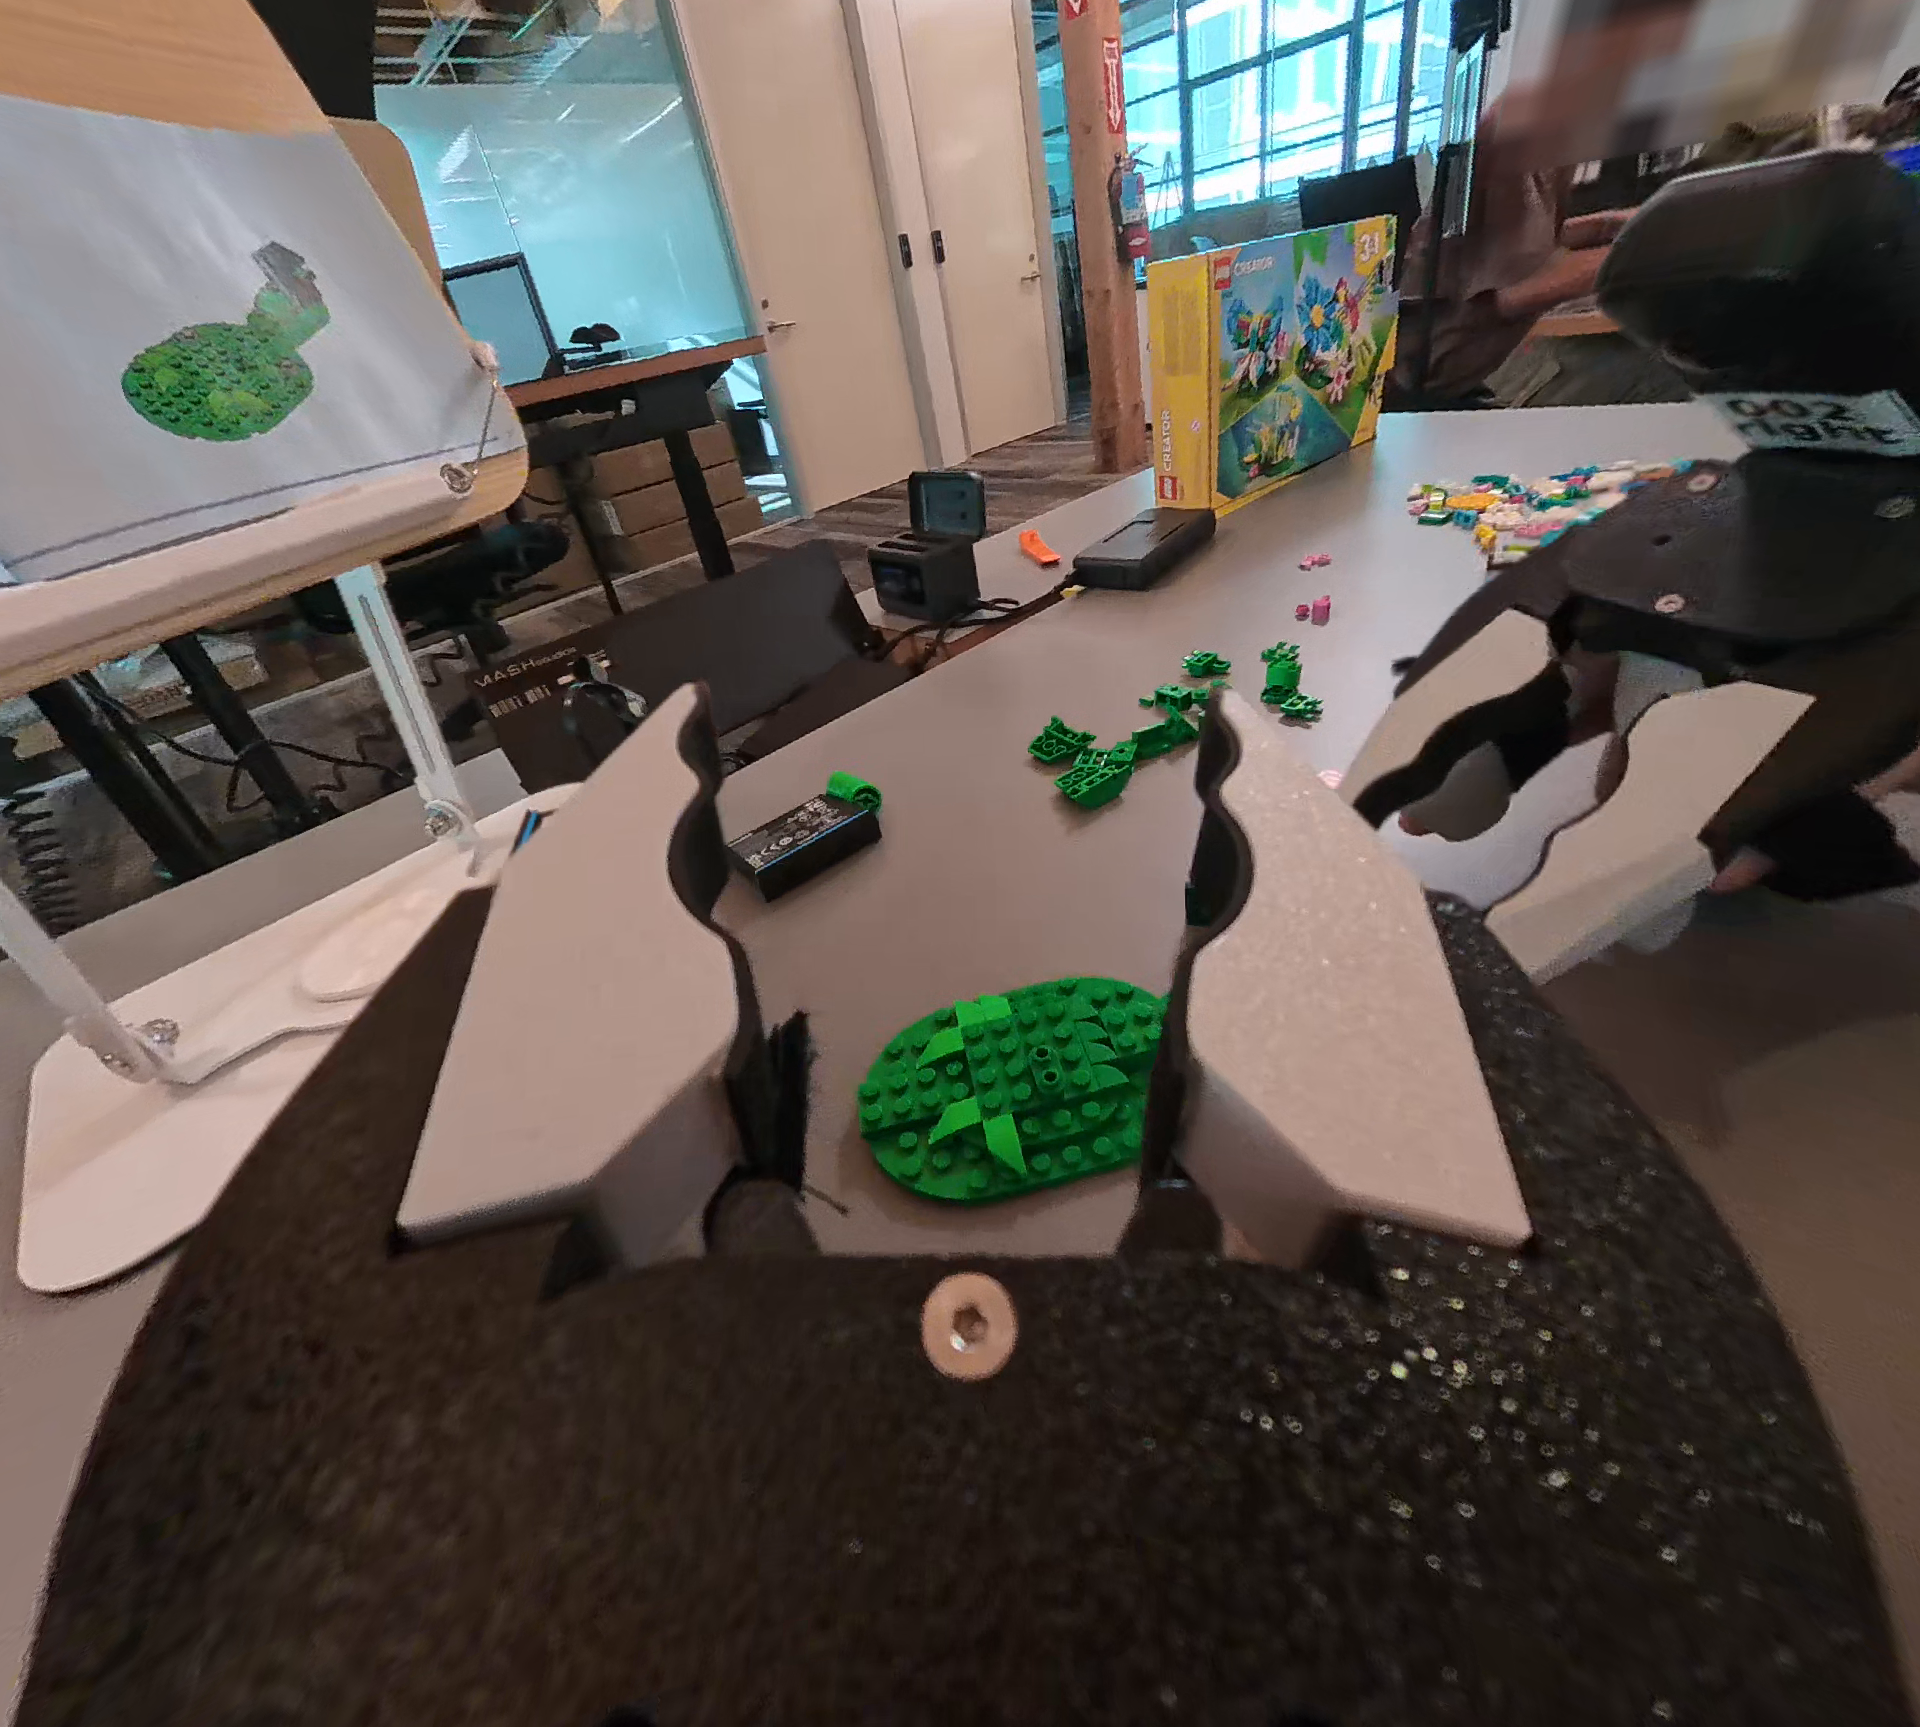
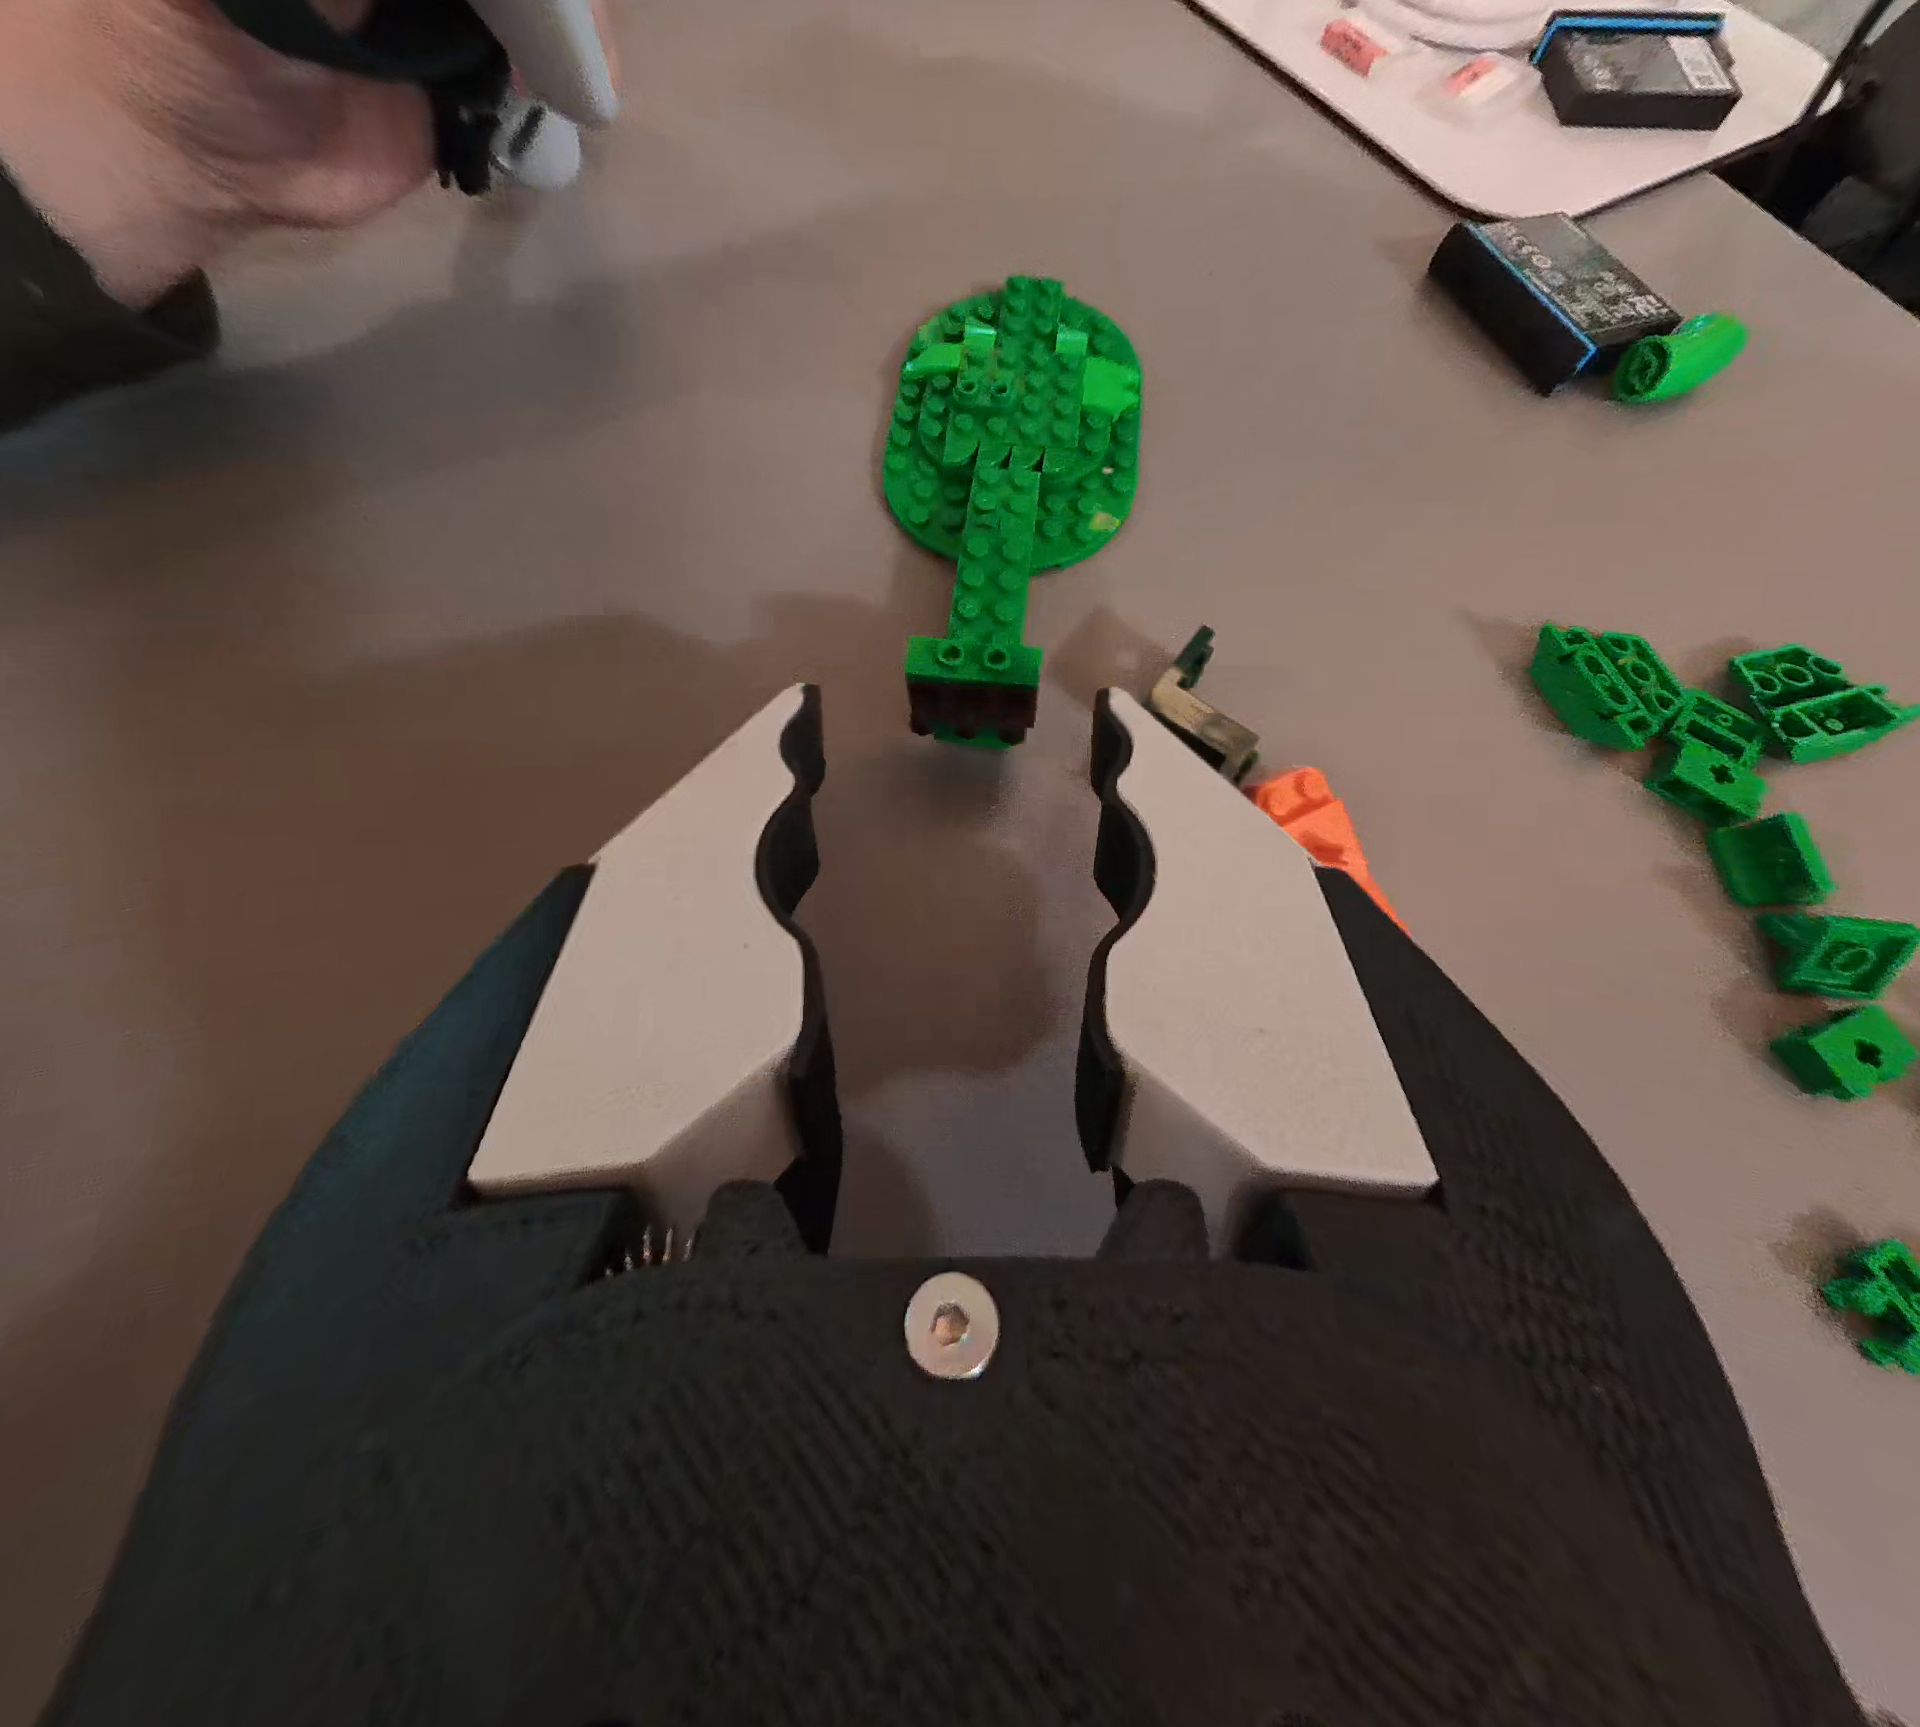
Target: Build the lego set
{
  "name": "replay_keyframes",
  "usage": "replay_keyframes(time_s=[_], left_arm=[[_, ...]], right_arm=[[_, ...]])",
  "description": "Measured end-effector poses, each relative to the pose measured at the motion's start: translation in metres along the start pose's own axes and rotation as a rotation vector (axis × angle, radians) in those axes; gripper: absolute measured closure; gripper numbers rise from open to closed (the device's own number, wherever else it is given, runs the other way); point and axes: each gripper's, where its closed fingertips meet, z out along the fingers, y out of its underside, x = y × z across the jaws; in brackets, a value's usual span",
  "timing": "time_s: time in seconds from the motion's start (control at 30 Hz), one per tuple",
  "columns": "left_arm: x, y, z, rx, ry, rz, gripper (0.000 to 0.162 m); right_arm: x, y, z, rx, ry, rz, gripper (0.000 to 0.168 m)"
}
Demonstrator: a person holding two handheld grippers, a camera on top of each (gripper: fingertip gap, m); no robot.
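Black tongs (image 2: pixel 956 721) with wavy grey fingers (image 2: pixel 665 981), silver screw (image 2: pixel 951 1326).

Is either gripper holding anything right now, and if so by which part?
Nothing is held. The left gripper and right gripper are both open and empty; the green lego build lies on the table.

Grey table (image 2: pixel 520 534). On it: green lego base (image 2: pixel 1013 420) w/ arm sticking out toward cam; loose green bricks (image 2: pixel 1704 721) to its right; black battery (image 2: pixel 1548 295) touching a green tube piece (image 2: pixel 1678 358); white stand base (image 2: pixel 1455 139) at far corner; orange piece (image 2: pixel 1314 820). Farther off: lego box (image 1: pixel 1273 358), mixed colour bricks (image 1: pixel 1507 503), black charger (image 1: pixel 925 560).
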Motion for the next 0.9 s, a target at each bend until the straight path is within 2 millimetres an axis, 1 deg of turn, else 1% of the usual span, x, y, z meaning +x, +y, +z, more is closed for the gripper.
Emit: replay_keyframes(time_s=[0.03,0.1,0.17,0.23,0.27,0.3,0.37,0.43,0.57,0.6,0.67,0.73,0.8,0.9], left_arm=[[0.001,-0.001,0.0,0.002,0.001,0.006,0.072],[0.003,-0.004,-0.001,0.007,0.005,0.017,0.071],[0.006,-0.006,-0.003,0.009,0.017,0.032,0.069],[0.015,-0.009,-0.006,0.023,0.06,0.057,0.066],[0.02,-0.008,-0.007,0.014,0.083,0.085,0.065],[0.024,-0.003,-0.008,-0.012,0.104,0.127,0.064],[0.028,0.013,-0.009,-0.096,0.127,0.234,0.061],[0.035,0.034,-0.008,-0.198,0.159,0.356,0.057],[0.047,0.089,-0.007,-0.458,0.234,0.612,0.053],[0.048,0.093,-0.004,-0.463,0.226,0.644,0.064],[0.051,0.093,0.001,-0.437,0.223,0.698,0.073],[0.045,0.095,0.006,-0.435,0.186,0.776,0.082],[0.042,0.099,0.01,-0.433,0.167,0.849,0.096],[0.052,0.107,0.01,-0.432,0.215,0.963,0.122]], right_arm=[[0.001,0.001,0.003,-0.014,0.02,-0.01,0.119],[0.004,0.001,0.006,-0.024,0.058,-0.024,0.127],[0.006,0.003,0.009,-0.044,0.066,-0.027,0.133],[0.004,0.007,0.013,-0.085,0.057,-0.036,0.14],[0.003,0.009,0.015,-0.1,0.052,-0.046,0.144],[0.002,0.01,0.015,-0.105,0.054,-0.056,0.144],[0.001,0.008,0.014,-0.09,0.048,-0.059,0.144],[0.002,0.004,0.011,-0.056,0.024,-0.019,0.144],[0.006,-0.004,-0.002,0.045,-0.075,0.184,0.144],[0.006,-0.005,-0.005,0.068,-0.109,0.243,0.144],[0.004,-0.007,-0.011,0.103,-0.188,0.352,0.144],[0.001,-0.01,-0.015,0.131,-0.262,0.426,0.144],[-0.001,-0.011,-0.017,0.139,-0.297,0.449,0.144],[-0.003,-0.009,-0.018,0.132,-0.309,0.429,0.144]])
